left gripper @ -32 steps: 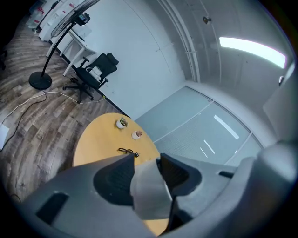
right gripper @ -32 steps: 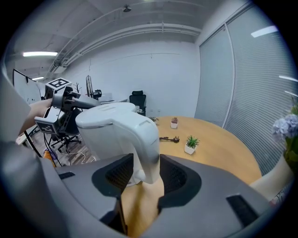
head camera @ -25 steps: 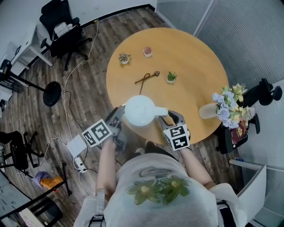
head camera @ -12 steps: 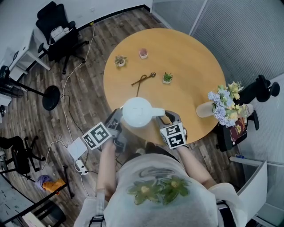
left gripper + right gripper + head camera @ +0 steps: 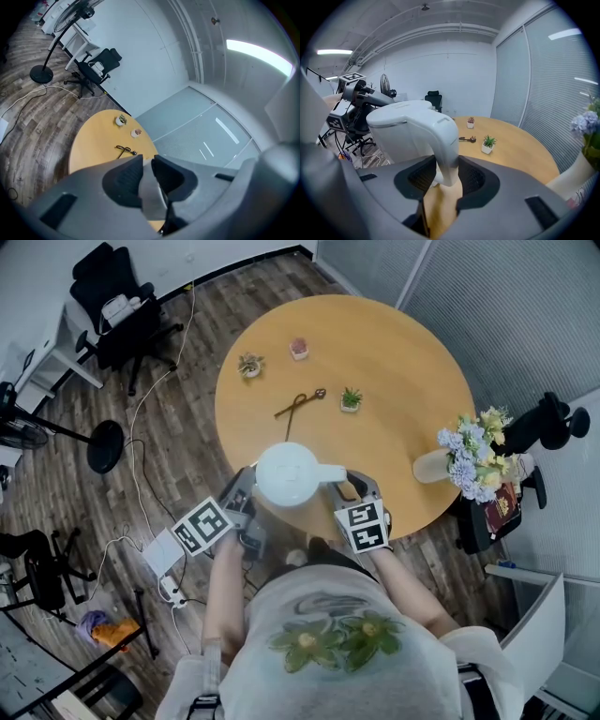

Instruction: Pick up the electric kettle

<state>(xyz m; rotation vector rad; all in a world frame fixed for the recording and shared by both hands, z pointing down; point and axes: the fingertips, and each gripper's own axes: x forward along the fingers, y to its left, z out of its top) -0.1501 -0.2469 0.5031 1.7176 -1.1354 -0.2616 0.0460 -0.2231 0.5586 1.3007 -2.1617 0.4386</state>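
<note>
The round wooden table [image 5: 394, 362] takes up most of the head view. The white electric kettle [image 5: 291, 472] is at its near edge, right in front of the person; whether its base rests on the wood cannot be told. The left gripper [image 5: 251, 486] meets the kettle's left side. Its jaws have just been closing and now pinch a thin pale part of the kettle between the dark pads, as the left gripper view shows. The right gripper [image 5: 352, 486] comes in from the right. Its jaws have also just been closing, and they clasp the kettle's curved white handle [image 5: 445, 154], with the pads touching it on both sides. A vase of flowers [image 5: 473, 451] lies tipped at the table's right edge. Three small potted plants stand well apart: one [image 5: 351, 399] near the middle, one [image 5: 298, 349] and another [image 5: 248, 365] toward the far left edge. A thin dark object [image 5: 300, 403] lies between them and the kettle.
</note>
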